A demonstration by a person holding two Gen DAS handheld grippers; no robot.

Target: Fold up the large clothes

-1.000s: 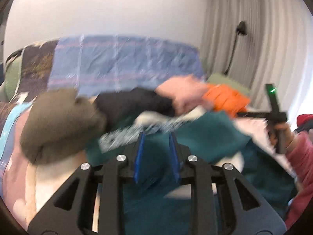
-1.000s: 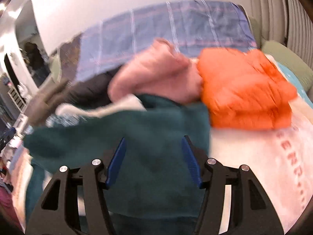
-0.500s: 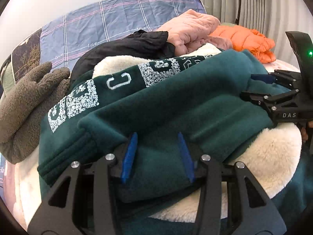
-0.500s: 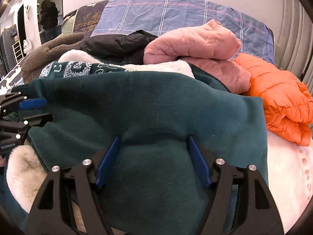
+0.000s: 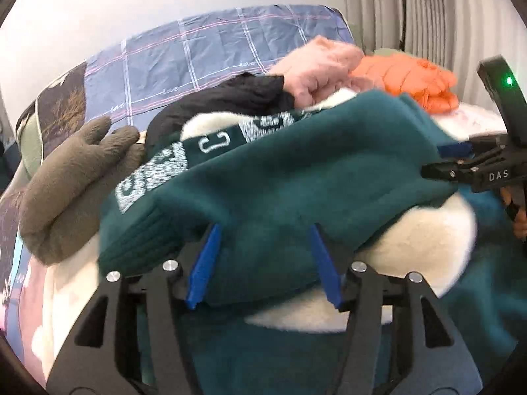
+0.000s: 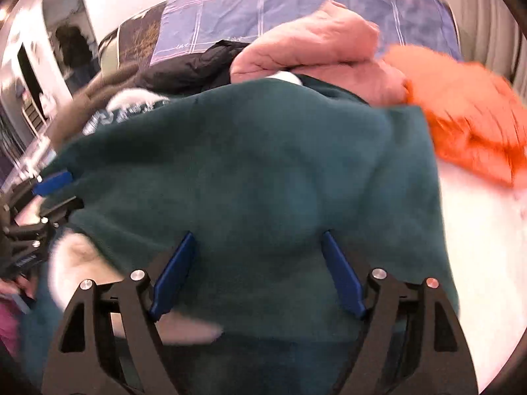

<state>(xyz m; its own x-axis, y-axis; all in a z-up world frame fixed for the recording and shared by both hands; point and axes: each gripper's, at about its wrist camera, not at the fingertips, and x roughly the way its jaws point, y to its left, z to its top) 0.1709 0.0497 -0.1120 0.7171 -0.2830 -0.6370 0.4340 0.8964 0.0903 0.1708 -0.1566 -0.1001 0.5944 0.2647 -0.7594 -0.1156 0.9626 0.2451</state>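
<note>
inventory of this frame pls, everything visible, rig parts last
green fleece jacket: 1, dark green with white lettering and cream lining, front and centre on the bed, folded over
pink padded jacket: 1, pink, behind the green one
orange puffer jacket: 1, orange, right of the pink one
black jacket: 1, black, behind the green one, left of the pink
brown fleece garment: 1, grey-brown, far left
checked bedding: 1, blue with pale and pink lines, at the back against the wall
curtain: 1, pale, right rear
left claw: 1, black with blue pads, opening, green fleece between the pads
right claw: 1, black with blue pads, opening over the green fleece
</note>
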